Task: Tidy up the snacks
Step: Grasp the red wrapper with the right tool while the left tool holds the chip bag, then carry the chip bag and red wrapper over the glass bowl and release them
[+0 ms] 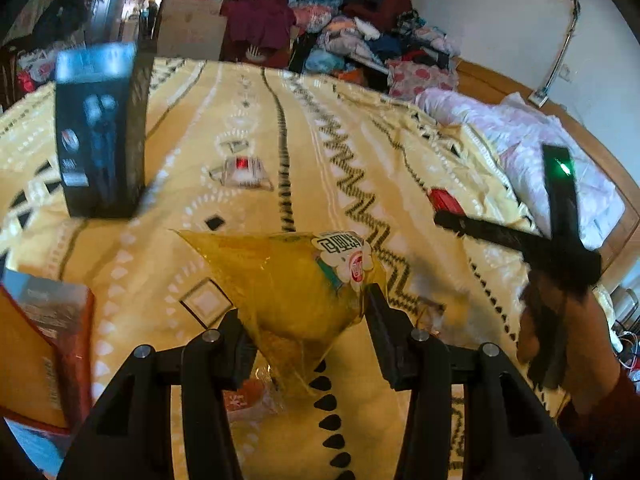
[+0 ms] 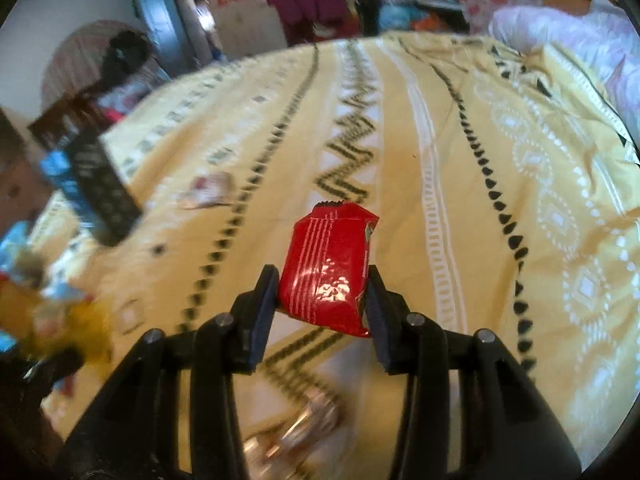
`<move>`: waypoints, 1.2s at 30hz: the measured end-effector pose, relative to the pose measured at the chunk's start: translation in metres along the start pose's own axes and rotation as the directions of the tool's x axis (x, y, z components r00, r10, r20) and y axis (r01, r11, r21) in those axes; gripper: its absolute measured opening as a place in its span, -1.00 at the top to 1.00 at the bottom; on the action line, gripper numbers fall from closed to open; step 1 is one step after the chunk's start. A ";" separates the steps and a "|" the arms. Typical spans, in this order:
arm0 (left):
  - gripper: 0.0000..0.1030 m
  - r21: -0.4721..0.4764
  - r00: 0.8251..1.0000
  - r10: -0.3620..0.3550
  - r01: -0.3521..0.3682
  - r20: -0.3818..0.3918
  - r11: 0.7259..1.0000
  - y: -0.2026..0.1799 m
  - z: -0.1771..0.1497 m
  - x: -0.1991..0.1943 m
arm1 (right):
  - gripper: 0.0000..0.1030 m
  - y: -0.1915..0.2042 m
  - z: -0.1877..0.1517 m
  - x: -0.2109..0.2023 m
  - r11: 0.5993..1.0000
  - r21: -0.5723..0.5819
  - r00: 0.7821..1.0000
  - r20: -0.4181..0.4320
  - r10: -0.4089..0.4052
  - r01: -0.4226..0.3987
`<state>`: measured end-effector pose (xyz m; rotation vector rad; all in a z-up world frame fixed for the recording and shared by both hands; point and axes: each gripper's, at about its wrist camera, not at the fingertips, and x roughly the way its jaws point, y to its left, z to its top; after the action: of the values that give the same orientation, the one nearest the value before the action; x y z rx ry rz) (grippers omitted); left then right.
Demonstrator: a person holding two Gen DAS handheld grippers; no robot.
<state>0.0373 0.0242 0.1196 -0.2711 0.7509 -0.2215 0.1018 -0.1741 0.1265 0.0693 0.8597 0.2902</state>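
In the left wrist view my left gripper [image 1: 306, 316] is shut on a yellow see-through snack bag [image 1: 296, 280] and holds it above the yellow patterned bedspread [image 1: 248, 112]. In the right wrist view my right gripper [image 2: 322, 288] is shut on a red foil snack packet [image 2: 330, 270], held above the bedspread [image 2: 440, 128]. The right gripper also shows in the left wrist view [image 1: 440, 206] at the right, with the red packet [image 1: 444, 200] at its tips. The yellow bag shows blurred at the left edge of the right wrist view [image 2: 80, 324].
A tall dark box [image 1: 100, 128] stands on the bed at the left; it also shows in the right wrist view [image 2: 100, 184]. An orange-and-red carton [image 1: 44, 344] sits at the near left. Small clear wrapped snacks [image 1: 240, 170] lie mid-bed. Clothes [image 1: 360, 28] pile up behind. A pink quilt [image 1: 520, 132] lies right.
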 end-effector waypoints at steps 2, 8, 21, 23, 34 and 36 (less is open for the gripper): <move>0.03 0.003 1.000 -0.001 0.001 0.022 1.000 -0.002 0.007 -0.015 | 0.16 0.015 -0.004 -0.019 0.999 -0.006 0.999 0.028 0.032 -0.032; 0.05 0.025 0.992 -0.007 0.003 0.128 1.000 -0.012 0.029 -0.081 | 0.16 0.060 -0.001 -0.061 0.993 -0.070 0.991 0.087 0.099 -0.093; 0.06 -0.071 0.940 0.160 -0.145 0.302 0.987 0.054 0.055 -0.197 | 0.16 0.154 0.025 -0.102 0.954 -0.231 0.962 0.148 0.228 -0.190; 0.06 -0.100 0.925 0.204 -0.181 0.321 0.978 0.073 0.058 -0.216 | 0.16 0.173 0.030 -0.103 0.942 -0.262 0.956 0.144 0.254 -0.211; 0.06 -0.211 0.846 0.397 -0.341 0.357 0.916 0.169 0.059 -0.299 | 0.16 0.301 0.050 -0.101 0.848 -0.402 0.909 0.081 0.408 -0.345; 0.06 -0.228 0.835 0.421 -0.360 0.355 0.905 0.182 0.057 -0.308 | 0.16 0.325 0.052 -0.098 0.826 -0.424 0.899 0.059 0.434 -0.371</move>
<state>-0.1232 0.2954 0.2979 -0.2888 0.4025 0.2815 0.0081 0.1126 0.2901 -0.1135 0.6091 0.8511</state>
